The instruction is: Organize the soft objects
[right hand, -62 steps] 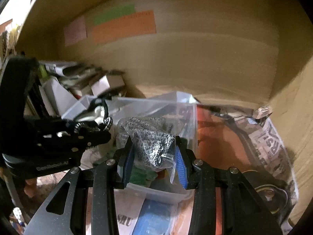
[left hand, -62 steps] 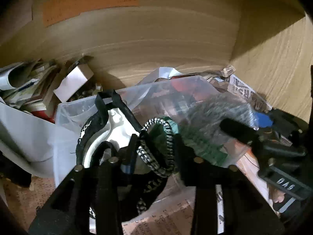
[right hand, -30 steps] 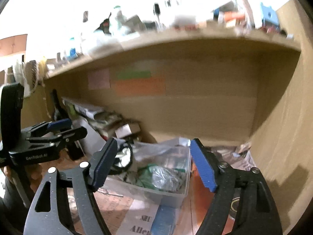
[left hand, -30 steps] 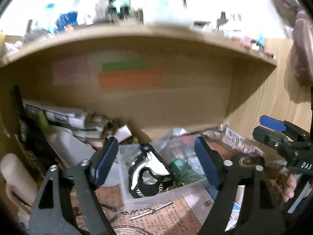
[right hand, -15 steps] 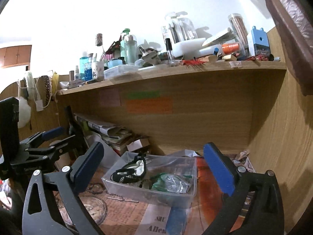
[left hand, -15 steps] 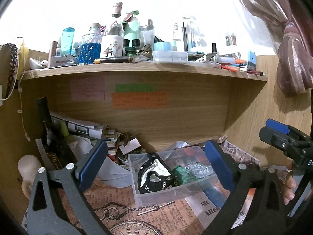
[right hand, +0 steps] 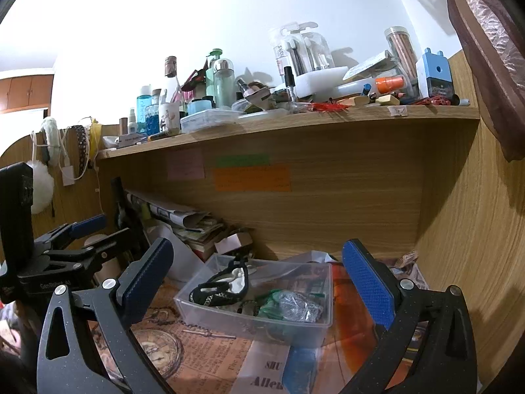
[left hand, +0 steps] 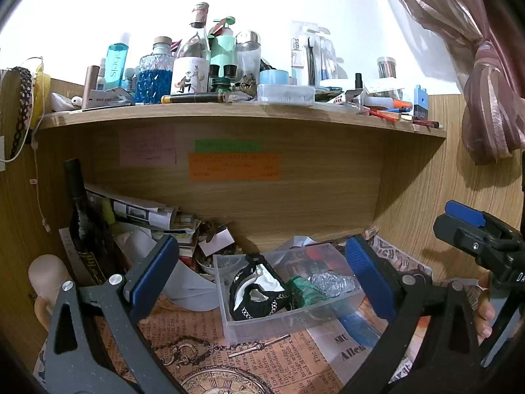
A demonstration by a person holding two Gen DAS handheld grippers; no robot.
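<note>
Both of my tongs are spread wide and hold nothing: the left tongs [left hand: 261, 267] and the right tongs [right hand: 257, 269] each frame the same clear plastic box between their blue pads, hanging above it without touching.

Behind everything stands a wooden desk hutch [left hand: 295, 193], its back panel carrying a pink note, a green note and an orange note [left hand: 233, 166]. Its top shelf [right hand: 295, 121] is crowded with bottles, jars and pens. Printed newspaper-style paper [left hand: 262, 361] covers the desk surface under the box.

To the left of the box, a heap of folded papers and books [left hand: 144, 216] leans against the back panel.

The clear plastic box [left hand: 279, 323] sits on the paper near the middle of the desk. Inside it lie the soft things: a black and white strappy piece [left hand: 259, 290] on the left side, a green bundle [left hand: 303, 290] beside it, and a grey crinkly bundle [left hand: 331, 282] on the right, touching the green one.

A small metal pin [left hand: 259, 346] lies on the paper just in front of the box.
</note>
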